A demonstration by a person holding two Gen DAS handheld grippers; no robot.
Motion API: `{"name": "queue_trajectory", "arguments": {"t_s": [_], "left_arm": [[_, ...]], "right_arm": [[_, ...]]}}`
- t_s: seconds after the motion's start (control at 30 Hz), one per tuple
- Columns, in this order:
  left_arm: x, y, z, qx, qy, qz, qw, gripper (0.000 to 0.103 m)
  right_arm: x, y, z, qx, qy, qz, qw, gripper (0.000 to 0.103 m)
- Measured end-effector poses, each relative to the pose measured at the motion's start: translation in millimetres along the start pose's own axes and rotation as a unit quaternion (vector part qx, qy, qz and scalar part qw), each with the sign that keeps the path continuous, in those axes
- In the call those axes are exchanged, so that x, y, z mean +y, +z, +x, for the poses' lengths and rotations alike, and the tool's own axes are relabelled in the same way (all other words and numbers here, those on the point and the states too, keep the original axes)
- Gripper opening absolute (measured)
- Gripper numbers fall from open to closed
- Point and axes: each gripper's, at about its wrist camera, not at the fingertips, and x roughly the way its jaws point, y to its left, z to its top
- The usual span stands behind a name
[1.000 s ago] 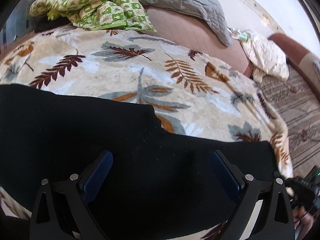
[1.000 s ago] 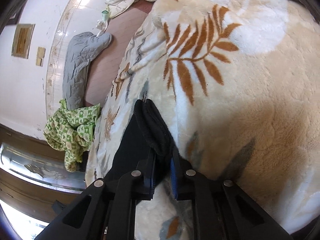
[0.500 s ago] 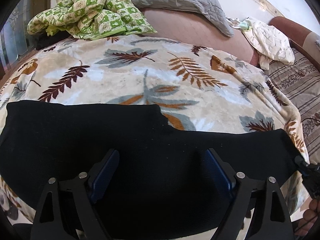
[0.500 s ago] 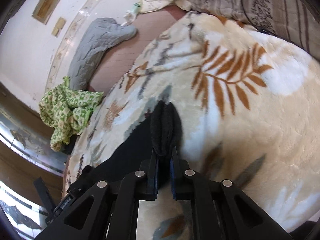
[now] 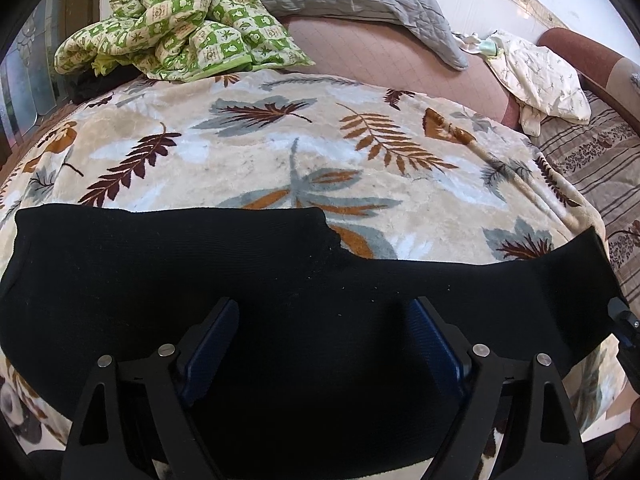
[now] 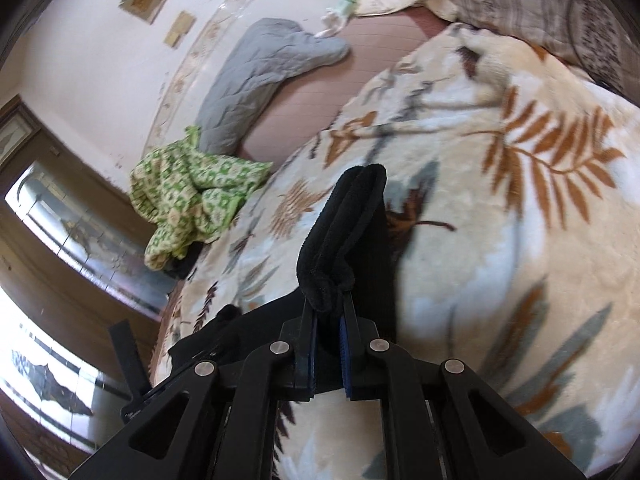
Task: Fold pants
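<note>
the black pants [image 5: 280,280] are lying across the leaf-print blanket [image 5: 280,160], spread under and ahead of the left gripper [image 5: 324,344]. they are looking doubled lengthwise already, one layer stepping short of the other. the left gripper's jaws are standing wide over the cloth after narrowing a little, with pants between them but no visible pinch. the right gripper [image 6: 328,320] is clamping a bunched end of the pants [image 6: 344,232], raised ahead of its nearly closed jaws. bringing that end across to halve the length is looking like what's left.
</note>
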Motion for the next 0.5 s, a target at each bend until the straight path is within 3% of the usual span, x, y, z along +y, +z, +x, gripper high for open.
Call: {"name": "queue_trajectory", "arguments": {"t_s": [0.17,0.33,0.5], "left_arm": [[3,0,0,0.001,-0.004,-0.004,1.0,0.087],[5,1,0,0.001,-0.006,-0.007,1.0,0.087],[5,0,-1,0.001,-0.007,-0.01,0.9999,0.087]], "right_arm": [[20,-3,0,0.003,0.025,-0.029,0.999,0.008],[55,-12,2,0.018,0.058,-0.113,0.992,0.008],[70,-25,18,0.047,0.054,-0.149,0.986,0.008]]}}
